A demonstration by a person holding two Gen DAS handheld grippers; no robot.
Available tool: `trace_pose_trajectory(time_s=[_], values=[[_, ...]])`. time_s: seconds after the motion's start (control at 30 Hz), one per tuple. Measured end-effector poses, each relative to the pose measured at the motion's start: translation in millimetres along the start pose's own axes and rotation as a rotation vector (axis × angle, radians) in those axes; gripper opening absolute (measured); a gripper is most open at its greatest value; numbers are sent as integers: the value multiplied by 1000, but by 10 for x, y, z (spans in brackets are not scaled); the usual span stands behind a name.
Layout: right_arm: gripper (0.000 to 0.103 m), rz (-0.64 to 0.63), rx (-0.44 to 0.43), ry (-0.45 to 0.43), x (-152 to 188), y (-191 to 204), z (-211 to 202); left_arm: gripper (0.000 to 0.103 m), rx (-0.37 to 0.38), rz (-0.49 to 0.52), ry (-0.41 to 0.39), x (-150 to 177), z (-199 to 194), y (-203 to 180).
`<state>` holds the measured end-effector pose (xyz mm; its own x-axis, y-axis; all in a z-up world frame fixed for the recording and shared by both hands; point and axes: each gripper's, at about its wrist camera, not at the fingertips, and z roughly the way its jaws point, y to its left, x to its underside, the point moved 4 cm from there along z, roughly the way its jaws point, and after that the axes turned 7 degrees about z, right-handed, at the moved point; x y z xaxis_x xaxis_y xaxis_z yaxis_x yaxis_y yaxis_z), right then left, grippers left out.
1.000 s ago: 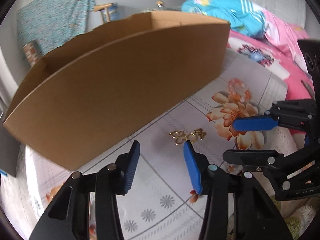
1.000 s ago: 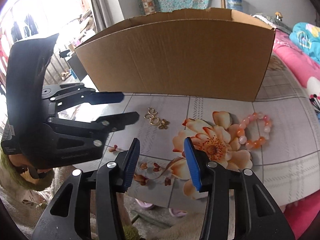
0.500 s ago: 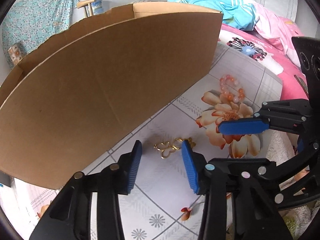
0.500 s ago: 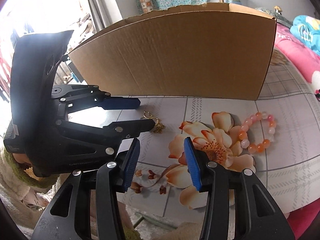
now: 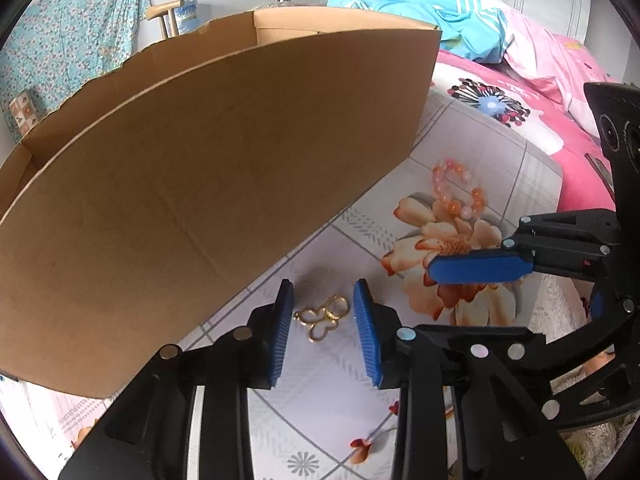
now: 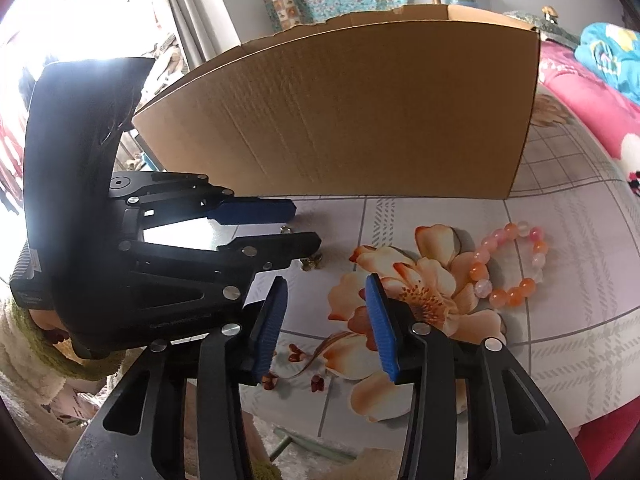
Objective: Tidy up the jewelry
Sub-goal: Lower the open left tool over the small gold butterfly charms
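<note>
Two grippers are in view. Your left gripper has just been closing, its blue pads either side of the gold earrings lying flat on the floral cloth, not yet pressing them. Your right gripper hangs apart to the side, jaws parted and empty. Near it, the orange bead bracelet lies on the printed flower, just in front of the cardboard box.
</note>
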<state>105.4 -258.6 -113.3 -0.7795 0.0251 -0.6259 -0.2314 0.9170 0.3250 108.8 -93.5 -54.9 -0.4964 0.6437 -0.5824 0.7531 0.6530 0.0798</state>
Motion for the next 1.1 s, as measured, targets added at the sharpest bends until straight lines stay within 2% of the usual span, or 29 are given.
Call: trace_pose_trajectory(time_s=[0.1,0.37,0.5,0.7,1.03,1.1], values=[[41,17,-3,0,15,-39,-33,30,12,-15,4,3,-19,11],[41,20,-11,-1,91,-48,-93,30,-46,-68,0,67,-143,151],[41,22,-14,0,64,-23,-73,30,-74,-49,15,47,-78,142],[41,28,-11,3,61,-30,-76,30,-71,-10,13,4,-17,49],[41,27,-8,3,44,-11,-62,31,4,-39,-4,-7,-8,9],[41,30,-9,3,40,-12,-61,31,1,-41,-9,1,-36,9]])
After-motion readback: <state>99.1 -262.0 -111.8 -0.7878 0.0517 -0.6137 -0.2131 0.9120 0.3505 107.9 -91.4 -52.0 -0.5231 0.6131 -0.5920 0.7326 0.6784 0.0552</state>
